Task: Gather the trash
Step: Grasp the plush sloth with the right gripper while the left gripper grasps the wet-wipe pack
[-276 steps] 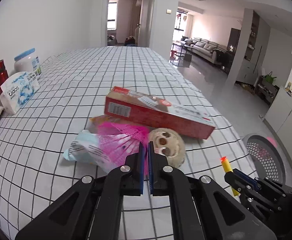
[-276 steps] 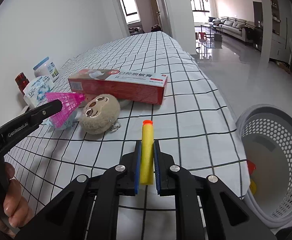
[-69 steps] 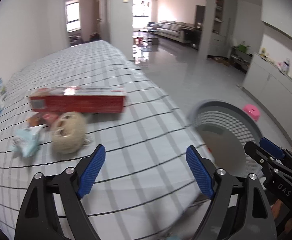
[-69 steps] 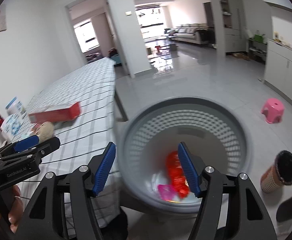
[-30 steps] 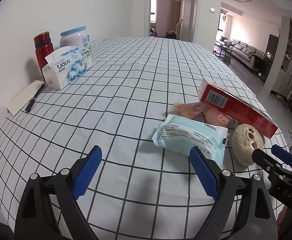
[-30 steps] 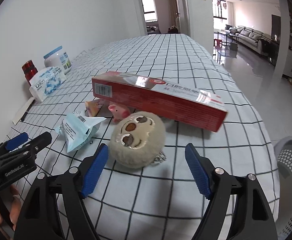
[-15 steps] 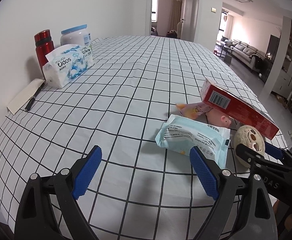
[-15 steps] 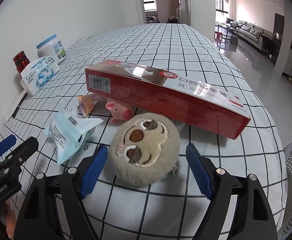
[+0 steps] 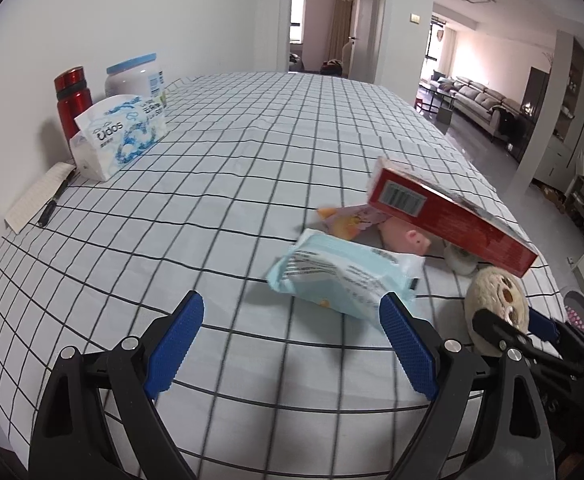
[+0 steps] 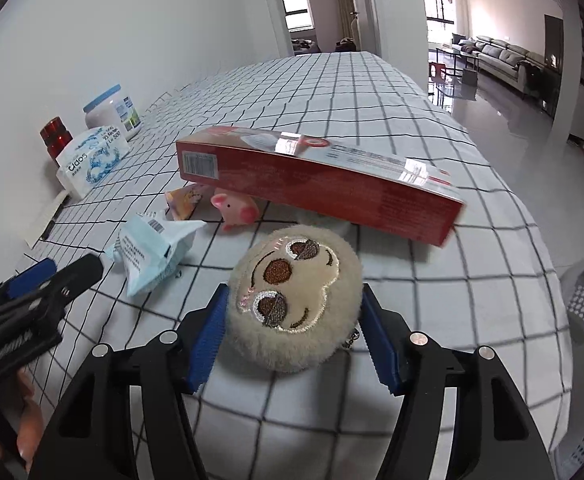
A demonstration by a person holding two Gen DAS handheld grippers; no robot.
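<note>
Your right tongs (image 10: 293,338) are closing around the plush toy (image 10: 295,300) lying on the checked worktop (image 10: 471,280); keep squeezing evenly. Your left tongs (image 9: 292,344) are hanging released, grasping nothing.

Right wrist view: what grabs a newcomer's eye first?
The round beige plush face fills the middle, sitting on the checked tablecloth between the blue pads of the right tongs, whose jaws are closing around it. Just behind it a long red box lies tilted, propped over a small pink pig toy. A crumpled pale blue packet lies to the left.
</note>
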